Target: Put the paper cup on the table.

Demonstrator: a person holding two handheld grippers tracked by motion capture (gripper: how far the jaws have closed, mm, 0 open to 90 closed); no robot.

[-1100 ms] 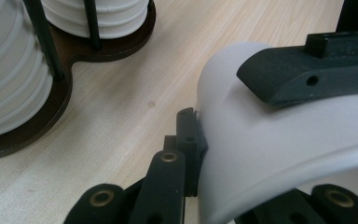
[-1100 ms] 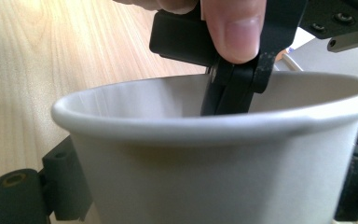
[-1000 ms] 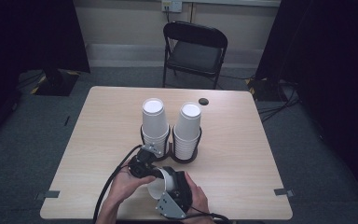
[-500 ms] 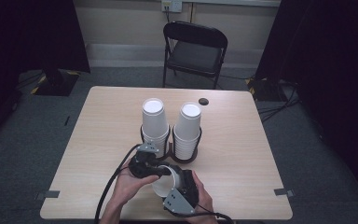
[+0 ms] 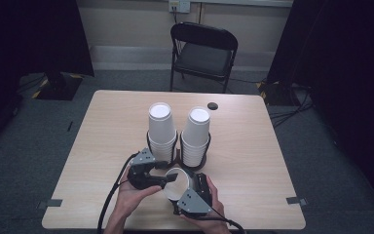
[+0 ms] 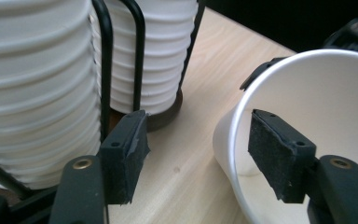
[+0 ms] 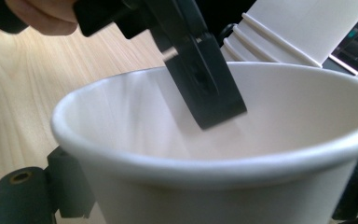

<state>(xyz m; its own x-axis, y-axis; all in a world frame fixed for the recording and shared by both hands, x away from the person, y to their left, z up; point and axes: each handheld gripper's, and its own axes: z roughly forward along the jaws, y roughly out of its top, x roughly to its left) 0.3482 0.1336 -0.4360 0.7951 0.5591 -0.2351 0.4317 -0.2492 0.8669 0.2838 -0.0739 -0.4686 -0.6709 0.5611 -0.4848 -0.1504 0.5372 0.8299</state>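
White paper cup (image 5: 176, 184) tipped sideways, mouth toward left gripper (image 5: 152, 176).

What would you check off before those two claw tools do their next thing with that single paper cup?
1. Right gripper has the single cup: ok, its jaws sit on either side of the cup's wall, which fills the gap.
2. Left gripper has let go: ok, its jaws have just been opening; one pad is inside the cup, the other outside, neither pressing the rim.
3. Cup undamaged: ok, the rim looks round.
4. Two cup stacks in the black wire holder upright: ok.
5. Room on the table beside the cup: ok.
6. How firm the right grip is: cannot tell.
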